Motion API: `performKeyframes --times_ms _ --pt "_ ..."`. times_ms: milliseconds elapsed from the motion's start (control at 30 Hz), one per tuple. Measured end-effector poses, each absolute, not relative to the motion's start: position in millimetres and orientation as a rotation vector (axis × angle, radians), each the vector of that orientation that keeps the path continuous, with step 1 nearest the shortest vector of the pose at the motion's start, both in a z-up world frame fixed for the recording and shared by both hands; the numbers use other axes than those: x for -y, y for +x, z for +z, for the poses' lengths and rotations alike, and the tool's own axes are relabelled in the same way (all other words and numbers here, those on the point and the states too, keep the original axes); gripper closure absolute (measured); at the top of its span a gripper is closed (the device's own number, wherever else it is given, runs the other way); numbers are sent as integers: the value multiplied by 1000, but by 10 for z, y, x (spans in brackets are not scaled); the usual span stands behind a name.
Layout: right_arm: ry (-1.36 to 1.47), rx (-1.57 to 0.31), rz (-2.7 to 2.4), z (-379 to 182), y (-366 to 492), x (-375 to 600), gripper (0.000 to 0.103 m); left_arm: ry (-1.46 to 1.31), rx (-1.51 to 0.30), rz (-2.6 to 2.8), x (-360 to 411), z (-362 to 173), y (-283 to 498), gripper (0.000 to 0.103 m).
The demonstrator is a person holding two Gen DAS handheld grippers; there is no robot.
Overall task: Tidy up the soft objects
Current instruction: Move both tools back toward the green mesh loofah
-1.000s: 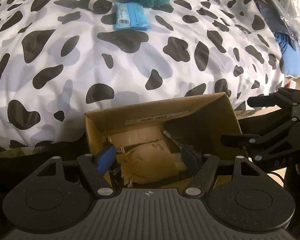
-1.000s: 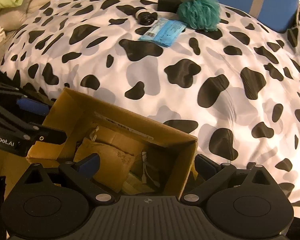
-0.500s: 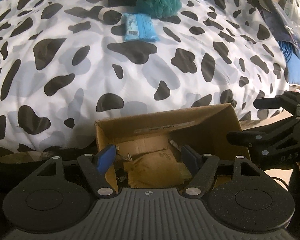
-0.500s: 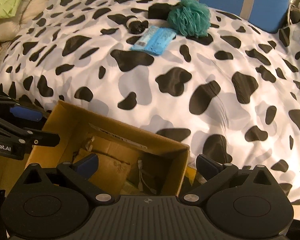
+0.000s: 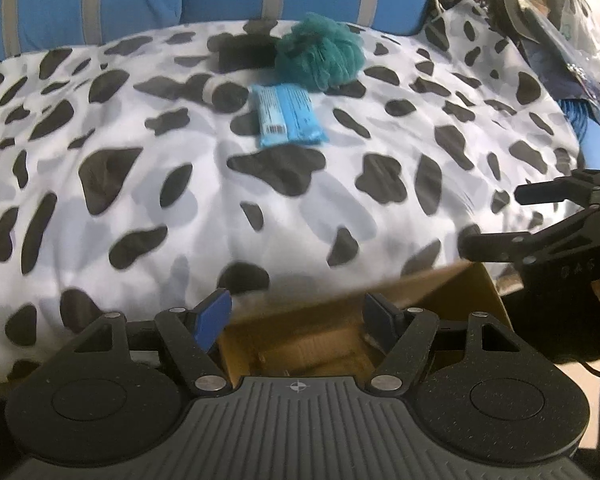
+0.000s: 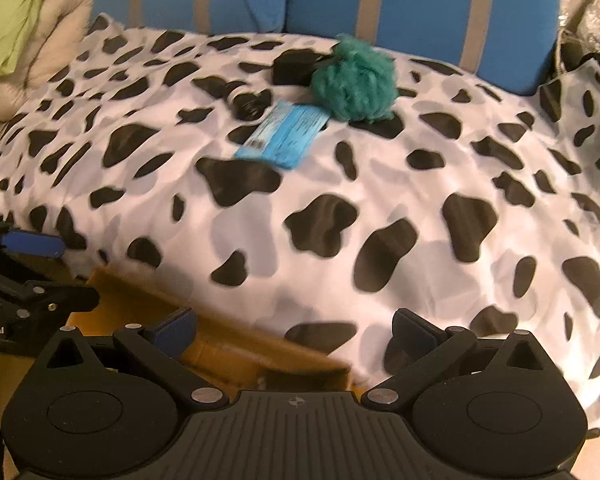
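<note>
The left gripper [image 5: 296, 314] stands with its jaws apart and nothing between them, low centre of the left wrist view, directly above the cardboard box [image 5: 452, 292], whose open top fills the lower middle of that frame. The right gripper [image 6: 294, 330] is likewise spread and empty, at the bottom of its own view, over the box's near corner [image 6: 228, 350]. Judged from this, both tools are poised beside the receptacle, free to reach for the next item. Beyond them lies the cow-print duvet [image 5: 180, 184], and at the upper centre of each frame the soft objects sit clustered: a teal bath pouf [image 5: 320, 54], a blue tissue packet [image 5: 288, 120] just below it, a rolled dark item [image 5: 224, 96] and a black block [image 5: 244, 56] beside it. The left wrist view shows brown contents inside the box; the right wrist view does not, but alone shows a green pillow [image 6: 8, 12] at upper left.
</note>
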State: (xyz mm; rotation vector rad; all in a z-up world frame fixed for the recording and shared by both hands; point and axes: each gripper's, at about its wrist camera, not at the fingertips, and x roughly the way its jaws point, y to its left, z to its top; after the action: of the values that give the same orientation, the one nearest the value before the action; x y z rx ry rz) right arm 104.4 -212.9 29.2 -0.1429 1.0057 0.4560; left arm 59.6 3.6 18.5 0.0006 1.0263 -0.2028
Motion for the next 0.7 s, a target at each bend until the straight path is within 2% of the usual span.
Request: performKeyframes --times_ms 267,700 --pt "-125 -925 434 322 1349 2178 0 15 -963 -175 -79 202 910 31" --pt "-245 -807 473 269 1774 1960 0 42 -959 -194 -85 155 1312 31"
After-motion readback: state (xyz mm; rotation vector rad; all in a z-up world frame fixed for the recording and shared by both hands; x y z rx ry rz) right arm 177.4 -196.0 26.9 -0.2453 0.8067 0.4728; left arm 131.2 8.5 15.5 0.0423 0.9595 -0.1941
